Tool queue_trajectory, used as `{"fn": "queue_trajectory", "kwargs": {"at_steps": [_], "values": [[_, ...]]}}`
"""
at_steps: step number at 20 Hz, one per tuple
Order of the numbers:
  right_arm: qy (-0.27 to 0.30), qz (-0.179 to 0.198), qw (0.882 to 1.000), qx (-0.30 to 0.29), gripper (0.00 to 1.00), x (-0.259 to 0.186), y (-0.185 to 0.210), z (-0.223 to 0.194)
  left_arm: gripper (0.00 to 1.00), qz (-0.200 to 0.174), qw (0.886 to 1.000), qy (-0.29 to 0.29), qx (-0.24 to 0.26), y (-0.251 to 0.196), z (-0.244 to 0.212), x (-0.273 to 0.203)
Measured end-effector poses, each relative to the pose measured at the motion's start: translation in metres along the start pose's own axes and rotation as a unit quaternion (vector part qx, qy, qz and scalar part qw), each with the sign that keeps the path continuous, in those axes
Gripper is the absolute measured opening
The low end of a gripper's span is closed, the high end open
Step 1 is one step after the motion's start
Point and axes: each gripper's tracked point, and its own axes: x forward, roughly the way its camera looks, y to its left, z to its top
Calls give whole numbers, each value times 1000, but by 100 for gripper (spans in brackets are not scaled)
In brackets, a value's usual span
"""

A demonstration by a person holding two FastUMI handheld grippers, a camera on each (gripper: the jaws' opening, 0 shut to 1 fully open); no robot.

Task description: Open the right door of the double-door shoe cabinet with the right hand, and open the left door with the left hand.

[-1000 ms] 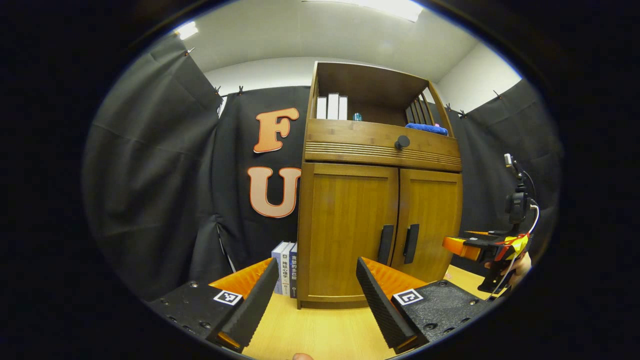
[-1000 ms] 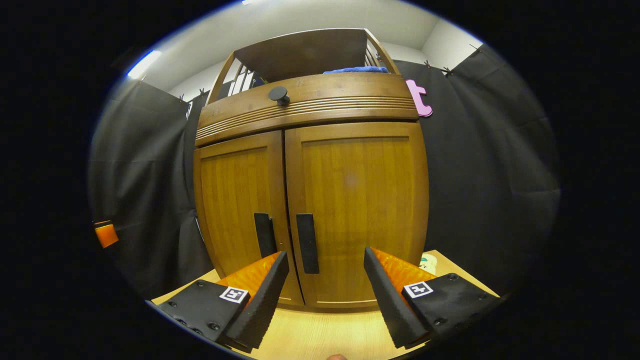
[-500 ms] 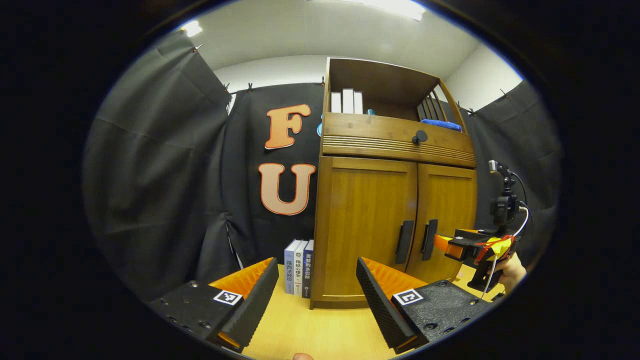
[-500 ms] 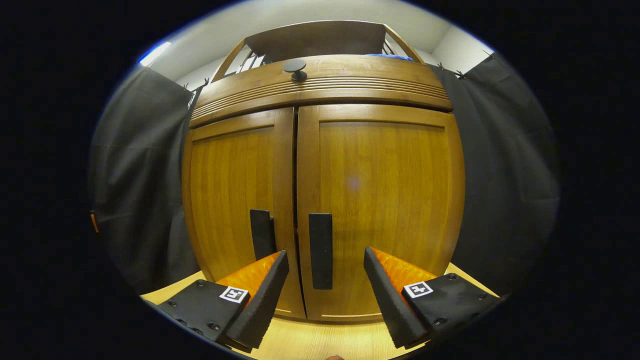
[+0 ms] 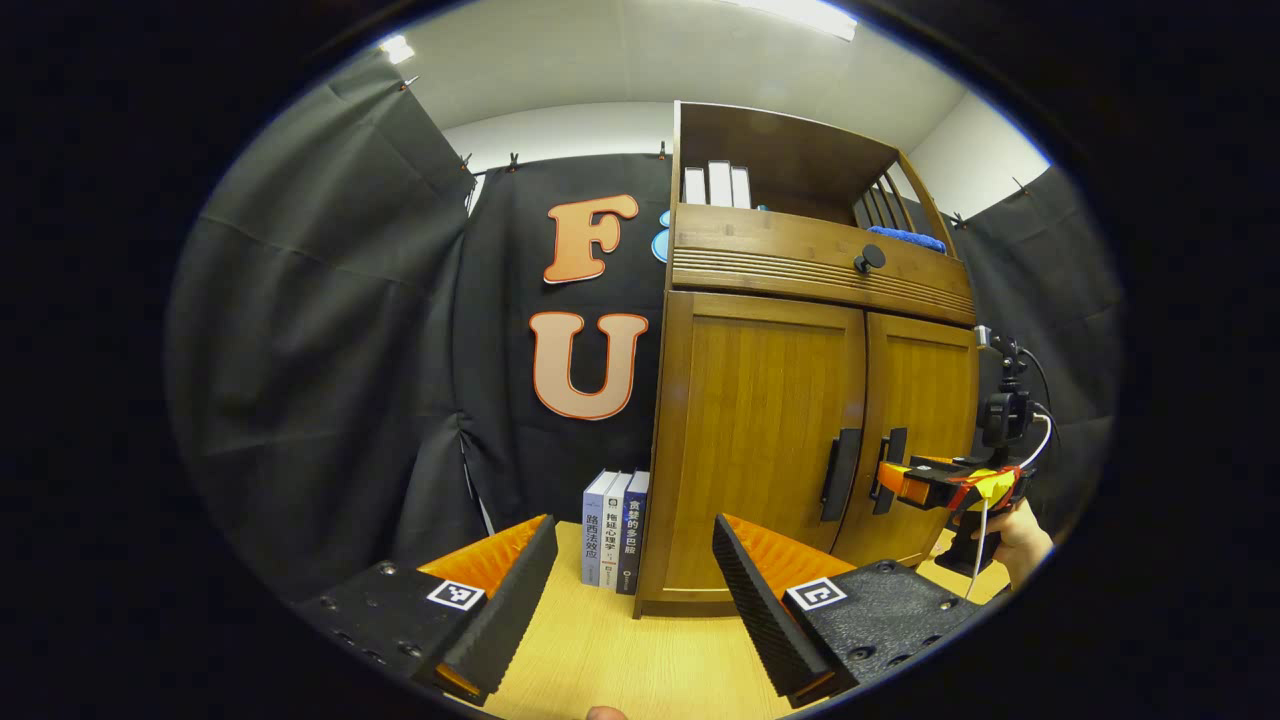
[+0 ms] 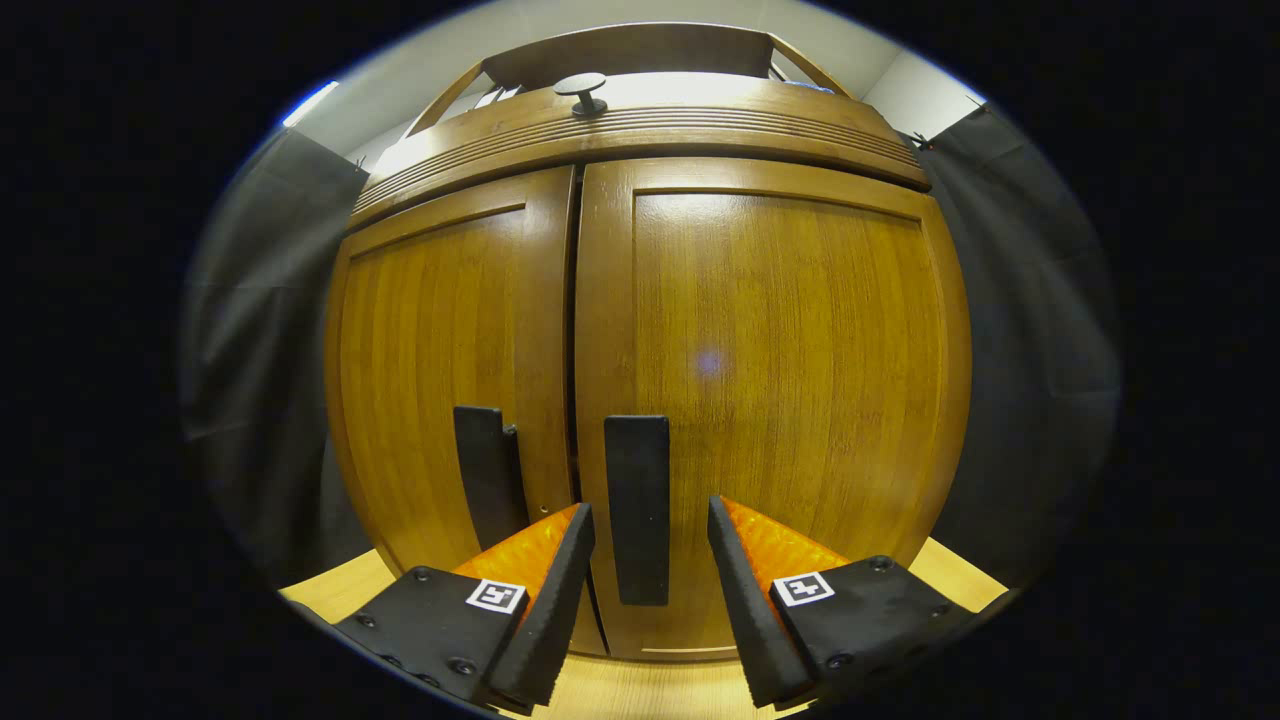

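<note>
The wooden shoe cabinet stands on the table with both doors shut. In the right gripper view, the right door is close in front, and its dark vertical handle stands between the fingers of my right gripper. That gripper is open, with a small gap on each side of the handle. The left door's handle is just to the left. In the left gripper view, my left gripper is open and holds nothing, well short of the left door. The right gripper is there at the right handle, held by a hand.
Several books stand on the table against the cabinet's left side. Above the doors is a drawer with a round knob. The open shelf on top holds white books and a blue cloth. Black cloth walls surround the table.
My right gripper has moved in on the right door, its fingers now straddle the handle and stand closer together. In the left gripper view the cabinet has shifted to the right.
</note>
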Motion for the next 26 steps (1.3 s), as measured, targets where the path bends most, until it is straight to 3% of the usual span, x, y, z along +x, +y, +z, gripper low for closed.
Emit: {"fn": "queue_trajectory", "kwargs": {"at_steps": [1,2,7,9,11,12,15,18,19,20,21,22,23,25,26], "values": [[-2,2,1000,2,76,4,1,0,95,-1,1000,0,-1,-1,0,2],[-3,0,1000,0,65,7,1,1,98,-2,1000,0,-1,0,-2,1],[-3,4,1000,-11,54,17,7,-1,92,-2,1000,2,0,-1,-1,2],[1,4,1000,-7,48,19,7,-4,95,-3,1000,2,2,-2,-1,2],[7,-5,1000,-5,52,16,1,-6,95,-3,1000,1,5,-4,1,-1],[4,-3,1000,2,35,22,3,-6,95,-4,1000,1,5,-4,0,-1],[9,0,1000,3,35,21,3,-8,92,-5,1000,5,3,-8,0,-6],[13,8,1000,9,36,5,1,-8,95,-12,1000,7,7,-17,-1,-11],[13,13,1000,12,30,-2,1,-8,95,-14,1000,6,7,-20,1,-15],[15,18,1000,15,30,-11,-1,-9,95,-17,1000,6,8,-24,2,-24],[18,22,999,18,36,-20,-3,-10,92,-19,1000,5,8,-27,4,-30],[19,26,999,16,30,-32,-6,-11,95,-22,1000,4,8,-30,6,-35],[20,31,999,23,36,-42,-8,-10,95,-24,1000,4,7,-34,7,-39],[16,36,999,23,24,-53,-11,-12,94,-27,1000,0,9,-38,12,-49],[12,34,999,18,24,-61,-14,-10,93,-29,1000,-2,11,-41,15,-54]]}}
